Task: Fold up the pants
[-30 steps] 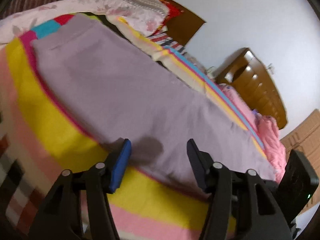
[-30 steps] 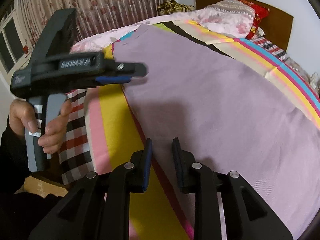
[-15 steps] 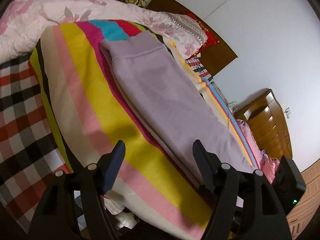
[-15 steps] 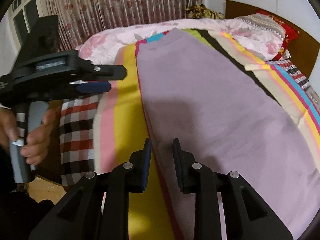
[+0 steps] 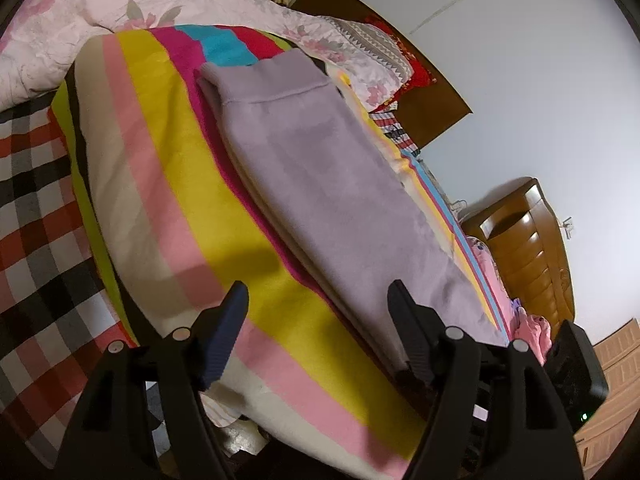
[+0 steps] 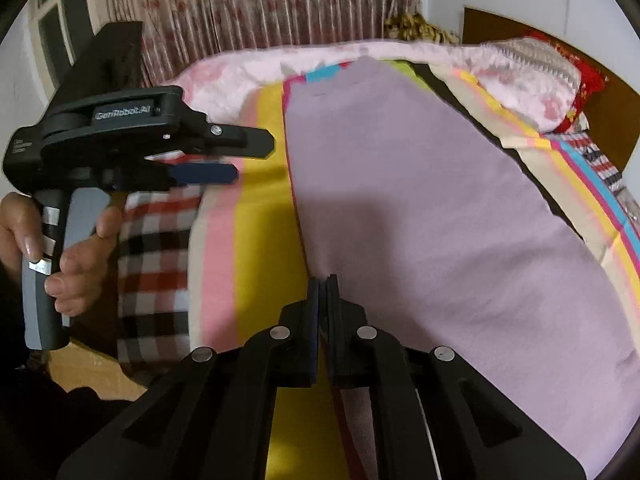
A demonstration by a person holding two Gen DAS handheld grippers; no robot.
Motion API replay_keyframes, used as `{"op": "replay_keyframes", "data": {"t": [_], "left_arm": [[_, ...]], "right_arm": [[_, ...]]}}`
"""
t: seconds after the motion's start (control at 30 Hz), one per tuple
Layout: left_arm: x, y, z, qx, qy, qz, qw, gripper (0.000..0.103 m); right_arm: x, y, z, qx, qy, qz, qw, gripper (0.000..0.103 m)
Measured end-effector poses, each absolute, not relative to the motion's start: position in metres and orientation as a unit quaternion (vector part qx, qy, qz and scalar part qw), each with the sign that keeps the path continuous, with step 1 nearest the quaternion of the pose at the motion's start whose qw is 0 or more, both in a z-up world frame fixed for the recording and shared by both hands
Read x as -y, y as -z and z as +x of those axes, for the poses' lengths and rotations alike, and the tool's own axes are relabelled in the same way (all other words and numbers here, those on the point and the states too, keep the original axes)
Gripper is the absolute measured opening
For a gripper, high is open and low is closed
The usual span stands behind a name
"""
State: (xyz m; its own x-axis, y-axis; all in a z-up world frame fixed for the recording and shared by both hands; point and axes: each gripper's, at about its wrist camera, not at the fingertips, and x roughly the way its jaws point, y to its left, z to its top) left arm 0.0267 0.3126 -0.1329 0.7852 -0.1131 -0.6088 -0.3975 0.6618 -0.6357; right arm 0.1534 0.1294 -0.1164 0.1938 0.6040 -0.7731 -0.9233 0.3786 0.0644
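Note:
Lilac pants [image 5: 320,168] lie flat and lengthwise on a striped blanket [image 5: 180,152], waistband at the far end. My left gripper [image 5: 316,292] is open over the yellow and pink stripes, left of the pants, with nothing between its fingers. In the right wrist view it [image 6: 252,158] hangs off to the left, held by a hand [image 6: 76,264]. My right gripper [image 6: 323,280] sits at the near left edge of the pants [image 6: 420,200]. Its jaws are closing and stand almost together. I cannot tell whether any fabric is caught between them.
A checked sheet [image 5: 32,208] hangs over the bed's near side. A floral quilt [image 5: 60,20] and pillows lie at the far end, by a dark headboard [image 5: 420,92]. A wooden cabinet [image 5: 528,248] stands beyond the bed. Curtains [image 6: 260,0] cover the window.
The left gripper drew back off the pants to the striped blanket and its jaws widened. The right gripper also pulled back a little, and its jaws went from a narrow gap to nearly together.

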Motion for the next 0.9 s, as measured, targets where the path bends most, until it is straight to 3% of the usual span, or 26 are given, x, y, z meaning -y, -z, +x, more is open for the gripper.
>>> {"op": "replay_keyframes", "data": {"t": [0.07, 0.13, 0.3, 0.47, 0.6, 0.63, 0.7, 0.83, 0.9], "left_arm": [[-0.310, 0.126, 0.027, -0.313, -0.079, -0.395, 0.860, 0.073], [-0.307, 0.114, 0.034, -0.303, -0.059, -0.390, 0.867, 0.078], [-0.289, 0.096, 0.076, -0.305, 0.003, -0.338, 0.890, 0.094], [-0.277, 0.132, 0.119, -0.393, -0.037, -0.284, 0.874, 0.094], [-0.285, 0.112, 0.112, -0.375, -0.024, -0.302, 0.876, 0.094], [-0.292, 0.104, 0.111, -0.359, -0.016, -0.315, 0.878, 0.094], [-0.306, 0.089, 0.113, -0.334, -0.031, -0.314, 0.888, 0.096], [-0.331, 0.101, 0.136, -0.350, -0.079, -0.295, 0.886, 0.101], [-0.341, 0.127, 0.150, -0.407, -0.119, -0.305, 0.853, 0.092]], "right_arm": [[-0.130, 0.113, 0.152, -0.383, -0.521, -0.211, 0.733, 0.018], [-0.131, 0.108, 0.148, -0.383, -0.529, -0.212, 0.727, 0.040], [-0.127, 0.102, 0.150, -0.377, -0.535, -0.155, 0.740, 0.044], [-0.123, 0.115, 0.154, -0.415, -0.527, -0.138, 0.729, 0.048], [-0.090, 0.088, 0.155, -0.397, -0.536, -0.099, 0.738, 0.050], [-0.079, 0.083, 0.158, -0.387, -0.527, -0.086, 0.752, 0.062], [-0.057, 0.079, 0.168, -0.377, -0.482, -0.062, 0.788, 0.076], [-0.027, 0.090, 0.178, -0.407, -0.406, -0.036, 0.818, 0.076], [-0.012, 0.096, 0.166, -0.417, -0.382, -0.052, 0.823, 0.076]]}}
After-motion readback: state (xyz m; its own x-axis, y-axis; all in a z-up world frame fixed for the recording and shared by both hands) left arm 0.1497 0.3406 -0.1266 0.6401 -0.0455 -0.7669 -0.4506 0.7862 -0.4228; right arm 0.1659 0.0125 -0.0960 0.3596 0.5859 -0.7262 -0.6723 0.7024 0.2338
